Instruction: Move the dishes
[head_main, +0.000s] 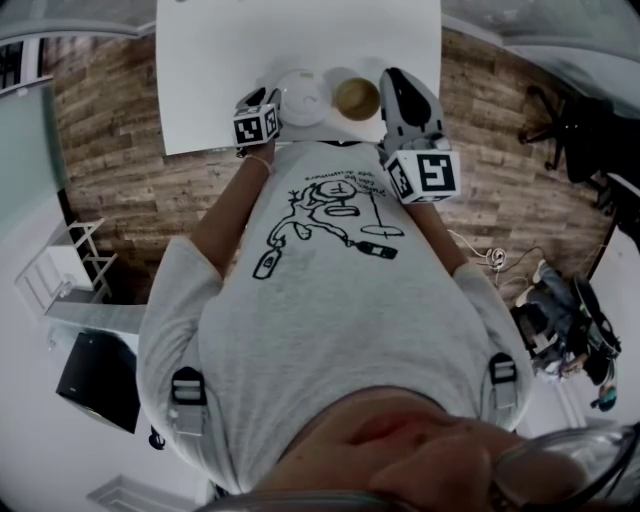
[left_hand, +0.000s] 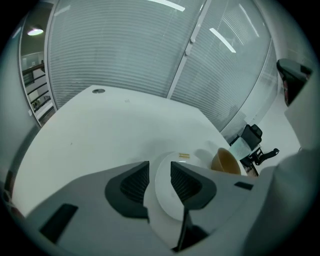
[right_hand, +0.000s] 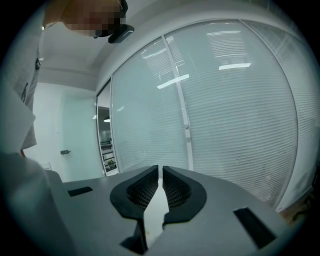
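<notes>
In the left gripper view, the body of the left claw cuts off the near part of the white dish, so I cannot tell if it is a plate or a shallow bowl. The brown bowl is half hidden behind this claw's right jaw. In the head view the tips of both claws are hard to make out. The person's shirt covers the near edge of the table.

The left claw is spread wide and points steeply down at the table. The white dish lies on the table just in front of the claw and below it, and it shows in the gap between the jaws, but the pads do not press on it. The brown bowl stands just beside the dish, on the far side from the left claw and close to the right claw.

The right claw is pressed together, with only a thin slit between the pads and nothing in it. It is held almost level and faces the glass wall with blinds. Both forearms are bent in front of the chest.
</notes>
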